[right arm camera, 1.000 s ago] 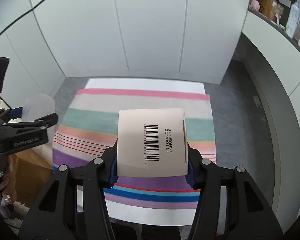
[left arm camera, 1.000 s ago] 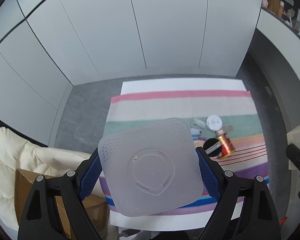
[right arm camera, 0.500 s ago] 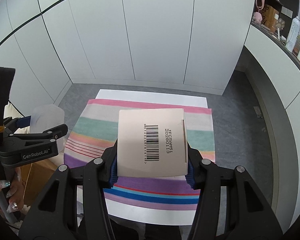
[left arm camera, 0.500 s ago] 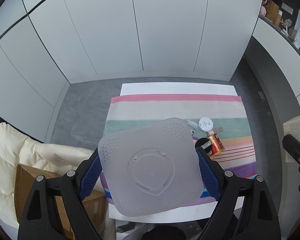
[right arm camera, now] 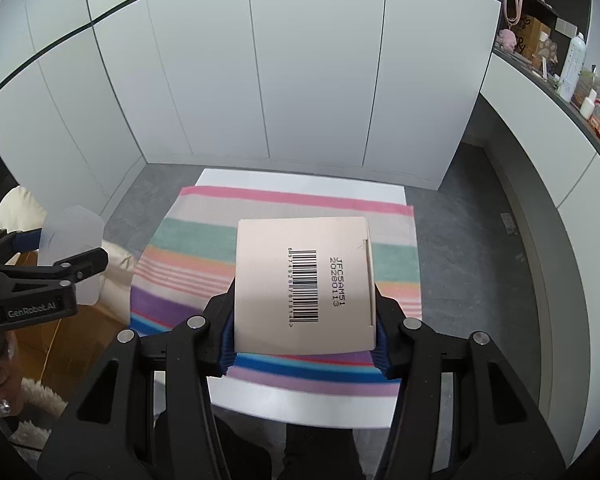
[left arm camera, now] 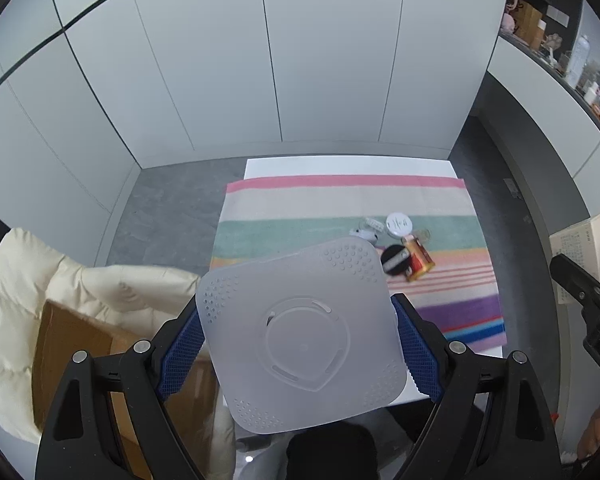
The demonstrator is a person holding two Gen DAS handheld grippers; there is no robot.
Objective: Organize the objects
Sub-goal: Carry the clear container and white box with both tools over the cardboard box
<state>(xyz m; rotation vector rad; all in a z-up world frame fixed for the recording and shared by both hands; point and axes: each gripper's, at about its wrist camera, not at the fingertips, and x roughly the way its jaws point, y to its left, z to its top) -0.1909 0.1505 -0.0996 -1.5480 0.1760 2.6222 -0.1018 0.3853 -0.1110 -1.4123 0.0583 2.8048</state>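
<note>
Two items are held off the table: a frosted square container clamped bottom-up between the left gripper's blue pads, and a pink barcoded box clamped in the right gripper. Both hang above the near edge of a striped cloth on a white table. Small toiletries sit clustered on the cloth, right of centre. A cream jacket and cardboard box lie left of the table.
</note>
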